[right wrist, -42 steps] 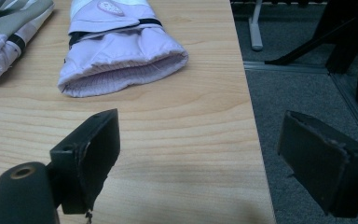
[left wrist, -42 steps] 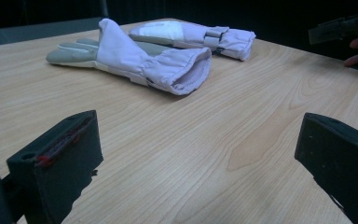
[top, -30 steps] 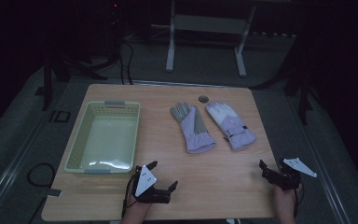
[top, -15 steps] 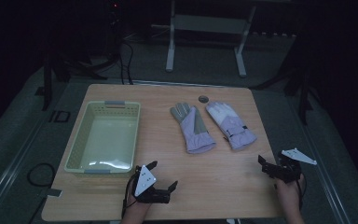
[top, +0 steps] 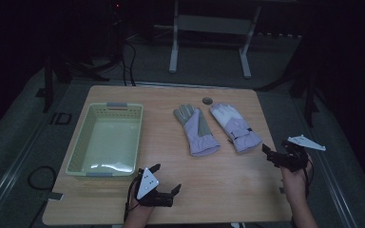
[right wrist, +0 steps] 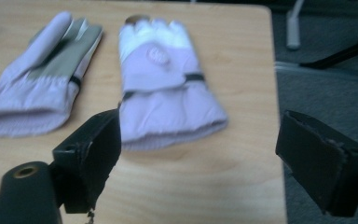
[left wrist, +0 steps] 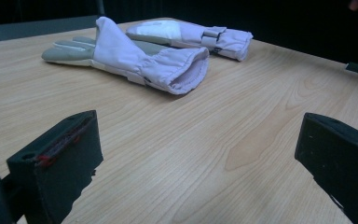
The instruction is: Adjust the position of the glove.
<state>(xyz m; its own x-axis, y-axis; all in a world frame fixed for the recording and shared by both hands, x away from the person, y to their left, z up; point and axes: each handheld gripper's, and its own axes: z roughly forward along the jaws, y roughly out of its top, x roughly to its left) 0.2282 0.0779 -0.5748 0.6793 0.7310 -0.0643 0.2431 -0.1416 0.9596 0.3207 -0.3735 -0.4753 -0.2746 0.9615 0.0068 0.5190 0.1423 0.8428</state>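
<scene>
1. Left gripper [left wrist: 200,154]: two black block-shaped jaws rising from the lower corners, set wide apart, nothing between them; red marks along the inner edge of the left-hand jaw.
2. Light wooden table top [left wrist: 242,140]: pale grain, bare between the jaws.
3. Lilac padded fabric glove with grey palm [left wrist: 135,58]: lying flat beyond the jaws, gathered cuff open toward the camera, grey fingers pointing away to the left.
4. Second lilac padded glove with white patch and dark strap [left wrist: 191,35]: lying just behind the first, near the table's far edge.
</scene>
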